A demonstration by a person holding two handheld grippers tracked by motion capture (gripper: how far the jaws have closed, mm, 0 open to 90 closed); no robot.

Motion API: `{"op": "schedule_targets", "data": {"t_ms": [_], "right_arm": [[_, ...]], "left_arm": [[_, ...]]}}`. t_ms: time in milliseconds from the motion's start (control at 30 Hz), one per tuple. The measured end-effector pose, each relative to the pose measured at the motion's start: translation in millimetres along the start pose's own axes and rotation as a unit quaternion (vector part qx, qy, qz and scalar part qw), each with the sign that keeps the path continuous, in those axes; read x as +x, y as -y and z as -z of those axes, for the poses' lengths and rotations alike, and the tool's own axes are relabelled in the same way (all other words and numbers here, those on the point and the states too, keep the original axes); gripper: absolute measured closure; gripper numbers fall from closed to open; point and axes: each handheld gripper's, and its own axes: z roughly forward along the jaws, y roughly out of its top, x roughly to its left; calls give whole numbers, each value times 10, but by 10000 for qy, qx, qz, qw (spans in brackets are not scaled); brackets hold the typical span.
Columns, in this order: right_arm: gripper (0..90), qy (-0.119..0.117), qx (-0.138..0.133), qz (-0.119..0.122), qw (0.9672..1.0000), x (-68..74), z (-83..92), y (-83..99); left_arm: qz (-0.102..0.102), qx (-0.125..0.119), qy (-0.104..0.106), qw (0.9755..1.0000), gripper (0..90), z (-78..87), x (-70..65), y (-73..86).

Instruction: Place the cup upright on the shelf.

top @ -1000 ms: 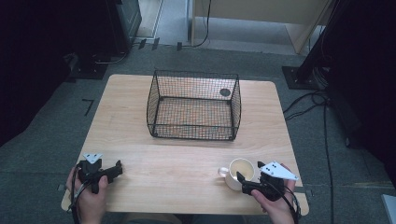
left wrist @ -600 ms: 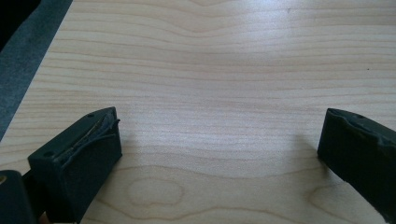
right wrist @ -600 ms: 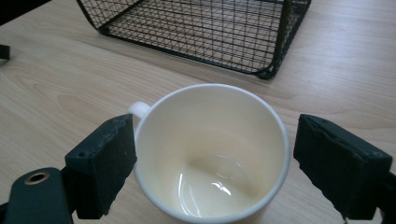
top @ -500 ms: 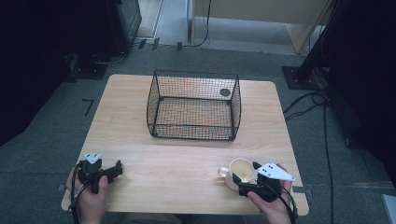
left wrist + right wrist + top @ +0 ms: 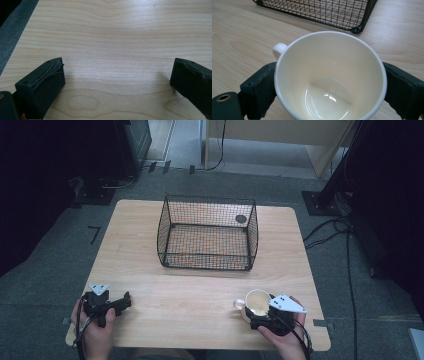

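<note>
My right claw [image 5: 256, 316] now sits around the cream mug [image 5: 256, 302], one jaw on each side of its wall, touching or just about; I read it as closed on the mug. A second ago the claw was a bit behind the mug, so it has slid forward onto it. The mug [image 5: 329, 77] stands upright on the surface [image 5: 200, 290], empty, its handle [image 5: 279, 49] pointing off to the claw's left-front. The black wire basket [image 5: 207, 232] is ahead of the claw, well apart, open top. So the grasp looks done, and I judge a lift and carry toward the basket comes next. My left claw [image 5: 120, 302] has not moved: jaws spread apart, nothing between them, just bare wood [image 5: 117, 50] in front.
</note>
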Motion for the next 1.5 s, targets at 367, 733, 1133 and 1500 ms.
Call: {"op": "schedule_targets", "data": {"t_ms": [367,733,1133,1500], "right_arm": [[91,183,-23,92,9998,39,-76,35],[95,154,-70,174,9997,93,-69,-34],[96,49,-190,131,9997,120,-51,-250],[96,-20,-264,171,9995,188,-76,-467]], "left_arm": [[-3,2,0,10000,0,0,0,0],[-3,6,-2,10000,0,1,0,0],[-2,2,-1,10000,0,0,0,0],[-1,2,0,10000,0,0,0,0]]}}
